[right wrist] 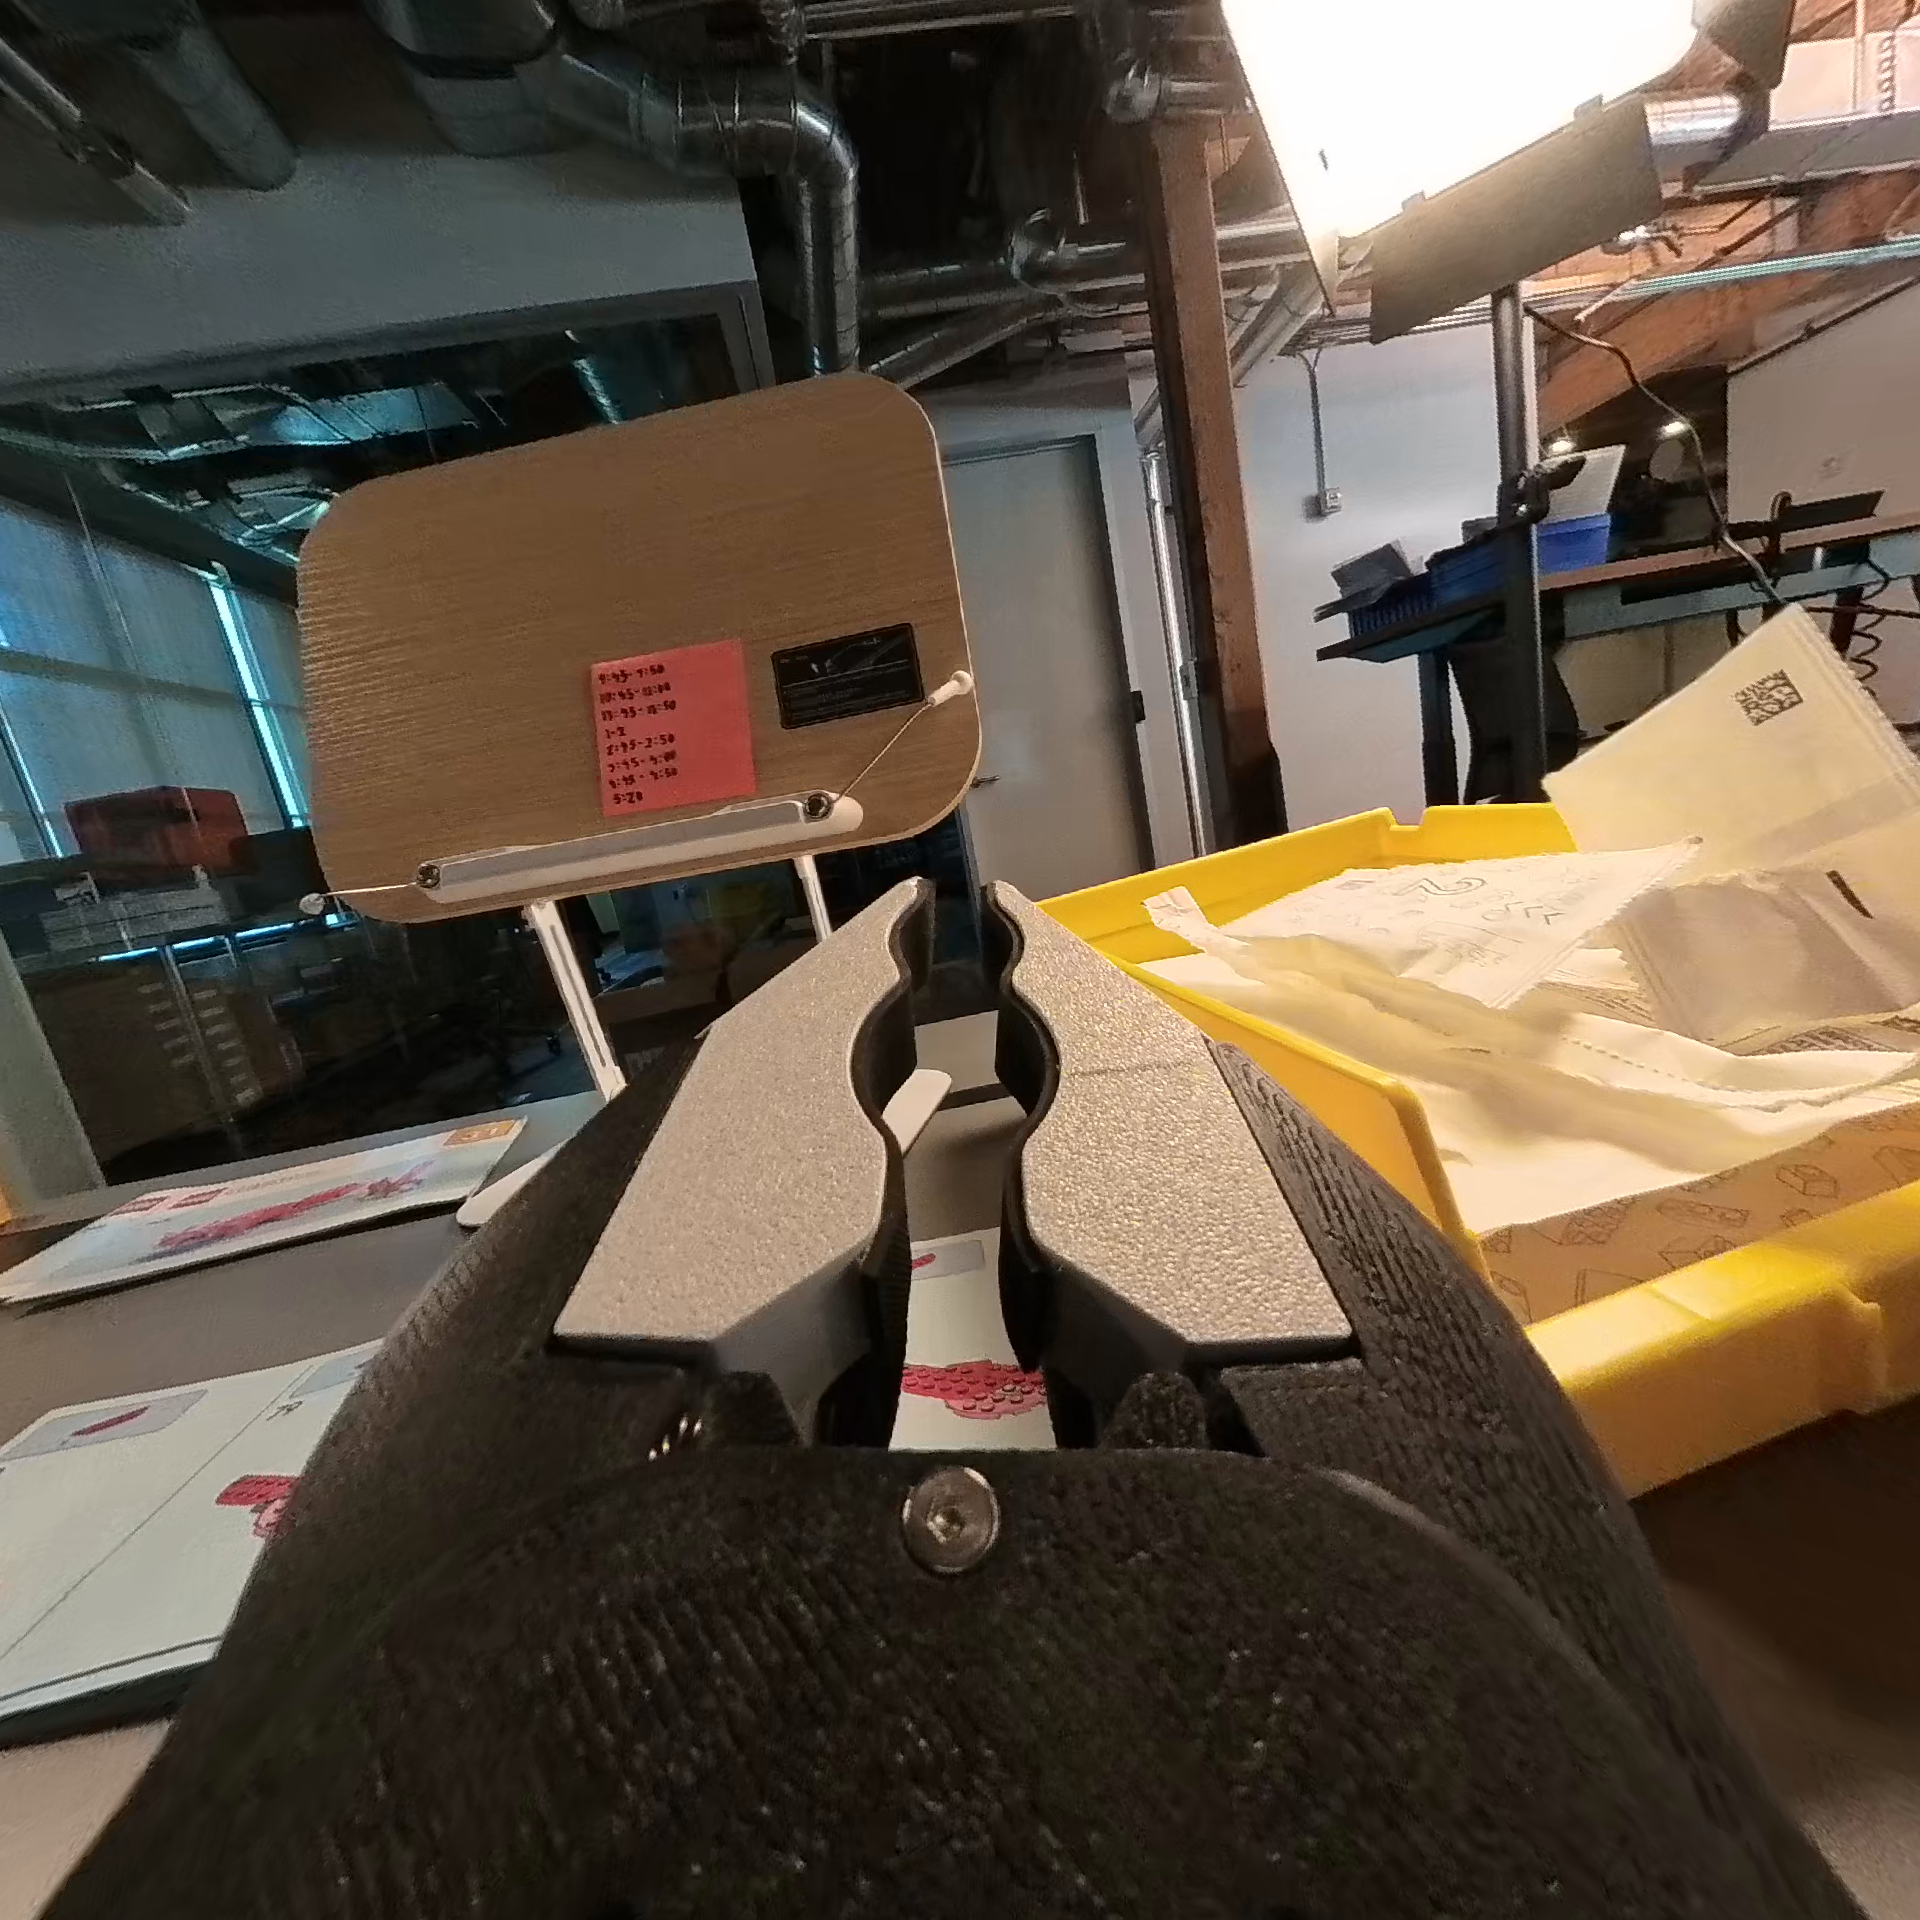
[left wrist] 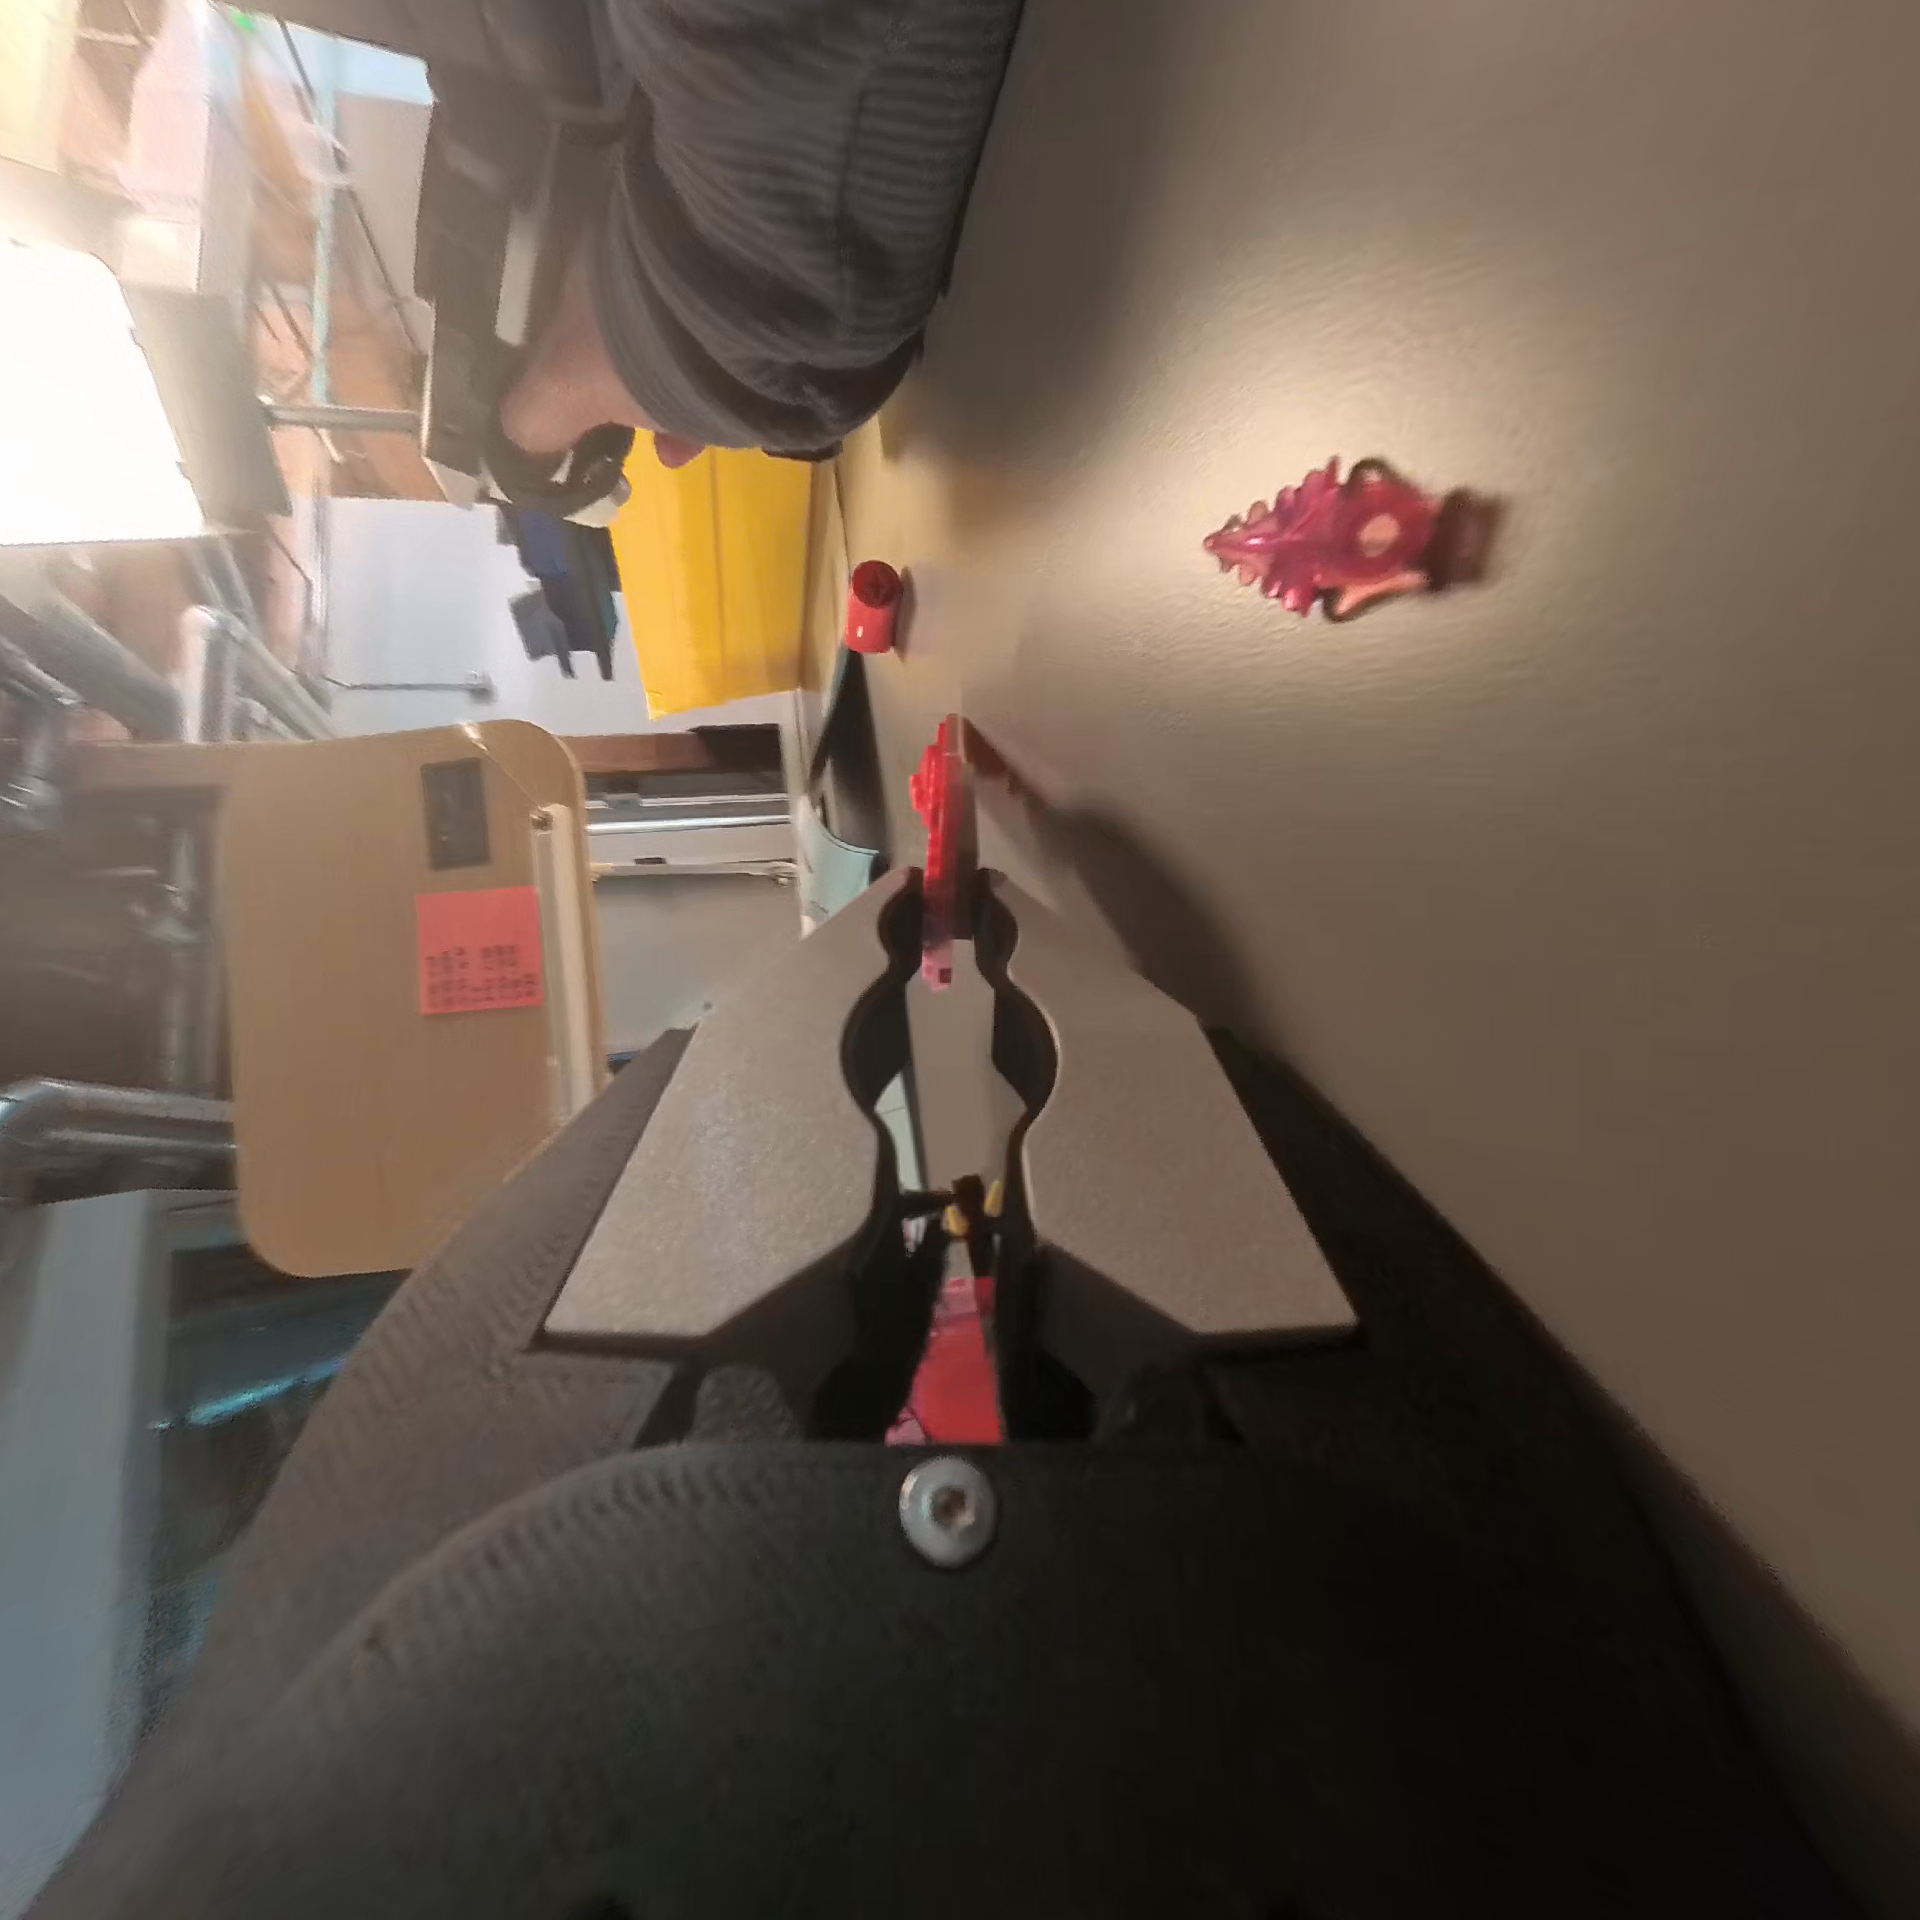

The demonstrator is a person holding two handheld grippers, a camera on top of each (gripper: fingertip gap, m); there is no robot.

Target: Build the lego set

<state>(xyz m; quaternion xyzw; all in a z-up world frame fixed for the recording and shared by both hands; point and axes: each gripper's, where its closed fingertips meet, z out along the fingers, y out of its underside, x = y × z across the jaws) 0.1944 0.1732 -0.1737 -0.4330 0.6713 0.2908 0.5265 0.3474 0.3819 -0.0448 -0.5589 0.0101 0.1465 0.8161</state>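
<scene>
worktop, wooden stand, yellow bin, claws
grey worktop; wooden stand bearing a handwritten pink note; yellow bin of printed paper; left claw pinching a red studded plate; right claw slightly spread, bare

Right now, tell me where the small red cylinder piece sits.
In the left wrist view, the red cylinder stands on the grey table, beyond the red plate clamped in the left gripper, near the yellow bin.
</scene>
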